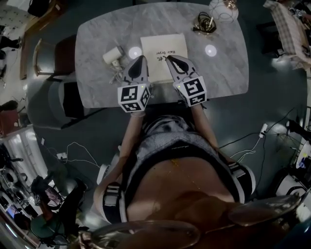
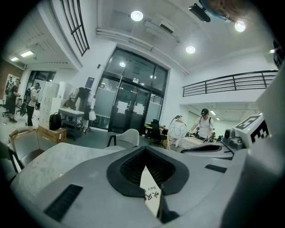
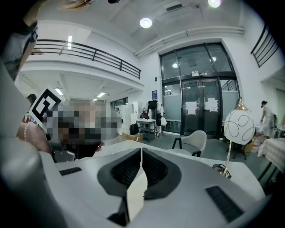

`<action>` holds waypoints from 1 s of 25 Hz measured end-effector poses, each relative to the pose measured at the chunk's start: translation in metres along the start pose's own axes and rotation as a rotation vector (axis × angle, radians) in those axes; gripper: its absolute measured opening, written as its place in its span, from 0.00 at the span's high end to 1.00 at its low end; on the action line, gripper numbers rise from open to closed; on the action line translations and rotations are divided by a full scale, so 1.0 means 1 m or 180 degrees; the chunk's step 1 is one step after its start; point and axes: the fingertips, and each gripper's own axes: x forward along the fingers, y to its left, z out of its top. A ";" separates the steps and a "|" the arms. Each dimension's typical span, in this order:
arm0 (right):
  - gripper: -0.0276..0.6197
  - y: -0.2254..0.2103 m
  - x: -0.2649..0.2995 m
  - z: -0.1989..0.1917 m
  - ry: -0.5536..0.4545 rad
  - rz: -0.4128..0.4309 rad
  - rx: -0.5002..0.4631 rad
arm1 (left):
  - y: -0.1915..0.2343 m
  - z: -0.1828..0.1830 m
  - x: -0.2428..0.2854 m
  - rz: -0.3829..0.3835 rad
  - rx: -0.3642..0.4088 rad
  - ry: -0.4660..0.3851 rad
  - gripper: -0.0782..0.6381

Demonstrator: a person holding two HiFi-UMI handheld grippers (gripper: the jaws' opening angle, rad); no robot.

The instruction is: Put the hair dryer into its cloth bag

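In the head view a cream cloth bag (image 1: 164, 54) printed "Hair Dryer" lies in the middle of the marble table (image 1: 97, 82). The white hair dryer (image 1: 113, 56) lies just left of it, with its cord trailing beside it. My left gripper (image 1: 141, 59) is shut on the bag's near left edge, and my right gripper (image 1: 170, 59) is shut on the near right edge. In the left gripper view a printed strip of the cloth (image 2: 151, 195) sticks up between the closed jaws of the gripper (image 2: 145, 151). The right gripper view shows plain cream cloth (image 3: 135, 192) pinched in the gripper (image 3: 141, 150).
A lamp with a white globe (image 1: 223, 8) and a coil of brass-coloured wire (image 1: 204, 23) stand at the table's far right. Chairs (image 1: 54, 57) stand at the left side. Cables (image 1: 252, 146) run over the dark floor on the right. People stand far off in the hall.
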 end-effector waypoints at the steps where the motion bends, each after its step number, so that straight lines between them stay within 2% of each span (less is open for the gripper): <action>1: 0.86 0.001 0.002 -0.001 0.0015 -0.0037 0.0008 | 0.004 -0.001 -0.001 -0.0019 0.0004 0.0018 0.88; 14: 0.86 0.003 0.023 -0.026 0.0334 -0.0372 -0.0126 | 0.053 -0.012 -0.002 -0.0129 -0.0035 0.0158 0.88; 25: 0.86 -0.002 0.020 -0.068 0.0733 -0.0289 -0.0089 | 0.045 -0.042 0.003 -0.0159 -0.0165 0.0365 0.88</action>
